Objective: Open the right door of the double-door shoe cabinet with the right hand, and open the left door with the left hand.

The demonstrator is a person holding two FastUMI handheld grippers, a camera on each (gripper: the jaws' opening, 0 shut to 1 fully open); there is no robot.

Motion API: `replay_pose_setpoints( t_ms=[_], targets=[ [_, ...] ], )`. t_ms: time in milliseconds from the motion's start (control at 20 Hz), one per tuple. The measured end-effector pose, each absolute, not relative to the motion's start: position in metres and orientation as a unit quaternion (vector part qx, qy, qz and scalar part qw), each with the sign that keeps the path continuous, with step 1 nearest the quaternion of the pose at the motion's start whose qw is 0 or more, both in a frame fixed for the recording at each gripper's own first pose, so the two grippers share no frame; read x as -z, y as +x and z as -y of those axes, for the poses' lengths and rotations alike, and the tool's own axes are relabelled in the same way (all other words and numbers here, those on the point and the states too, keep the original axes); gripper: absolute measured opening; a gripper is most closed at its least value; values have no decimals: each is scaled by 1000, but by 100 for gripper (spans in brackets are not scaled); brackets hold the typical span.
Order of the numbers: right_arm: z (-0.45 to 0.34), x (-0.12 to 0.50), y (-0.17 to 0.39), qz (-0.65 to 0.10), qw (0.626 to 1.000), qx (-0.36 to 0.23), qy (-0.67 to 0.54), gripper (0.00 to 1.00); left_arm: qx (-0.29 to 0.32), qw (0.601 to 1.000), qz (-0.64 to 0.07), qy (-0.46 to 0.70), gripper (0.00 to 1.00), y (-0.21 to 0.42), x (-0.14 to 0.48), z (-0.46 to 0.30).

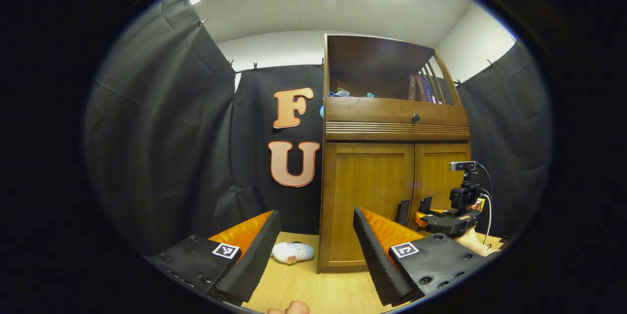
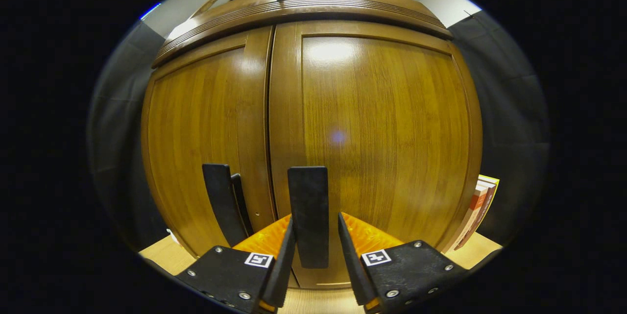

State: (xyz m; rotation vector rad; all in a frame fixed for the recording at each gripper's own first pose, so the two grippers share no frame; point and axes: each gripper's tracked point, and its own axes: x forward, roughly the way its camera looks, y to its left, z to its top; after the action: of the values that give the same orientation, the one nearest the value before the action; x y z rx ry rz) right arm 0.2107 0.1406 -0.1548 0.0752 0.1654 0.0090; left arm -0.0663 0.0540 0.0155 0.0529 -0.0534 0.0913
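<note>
My right tongs stood close up against the shoe cabinet, their two fingers on either side of the right door's handle, a flat upright bar near that door's inner edge. The fingers bracketed the bar with a narrow gap on each side, so I could not tell whether both pressed on it. The right door lay flush and shut, and so did the left door, whose own handle stood just beside the seam between them.

My left tongs hung back from the cabinet with their fingers spread wide and nothing between them. From there I saw the cabinet standing on the desk against the booth wall, both doors closed below a drawer with a small knob, and an open shelf above holding a few books. My other tongs showed at the two handles, low on the doors. A small white soft thing lay on the desk just beside the cabinet's left front corner.
</note>
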Motion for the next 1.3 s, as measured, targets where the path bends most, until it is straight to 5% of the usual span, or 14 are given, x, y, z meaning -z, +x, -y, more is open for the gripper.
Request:
replay_pose_setpoints(
  t_ms=[50, 150, 300, 450, 700, 900, 1300],
  targets=[
    [-142, 155, 211, -83, 996, -6, 43, 55, -48, 998, 26, 27, 99, -66, -15, -55],
    [-145, 155, 212, -82, 995, -13, 47, 38, -49, 998, 27, 26, 99, -67, -15, -55],
    [-144, 155, 209, -83, 995, -14, 44, 41, -47, 998, 26, 27, 99, -67, -16, -52],
    [-144, 155, 199, -90, 995, -21, 47, 26, -49, 998, 29, 34, 96, -71, -15, -50],
    [-141, 151, 173, -83, 995, -40, 40, 29, -45, 998, 28, 29, 99, -70, -16, -46],
    [-134, 147, 146, -82, 995, -56, 32, 22, -38, 998, 30, 25, 99, -72, -14, -38],
    [-109, 138, 90, -78, 994, -70, 32, 31, -17, 999, 22, 21, 99, -71, -7, -20]
  ],
)
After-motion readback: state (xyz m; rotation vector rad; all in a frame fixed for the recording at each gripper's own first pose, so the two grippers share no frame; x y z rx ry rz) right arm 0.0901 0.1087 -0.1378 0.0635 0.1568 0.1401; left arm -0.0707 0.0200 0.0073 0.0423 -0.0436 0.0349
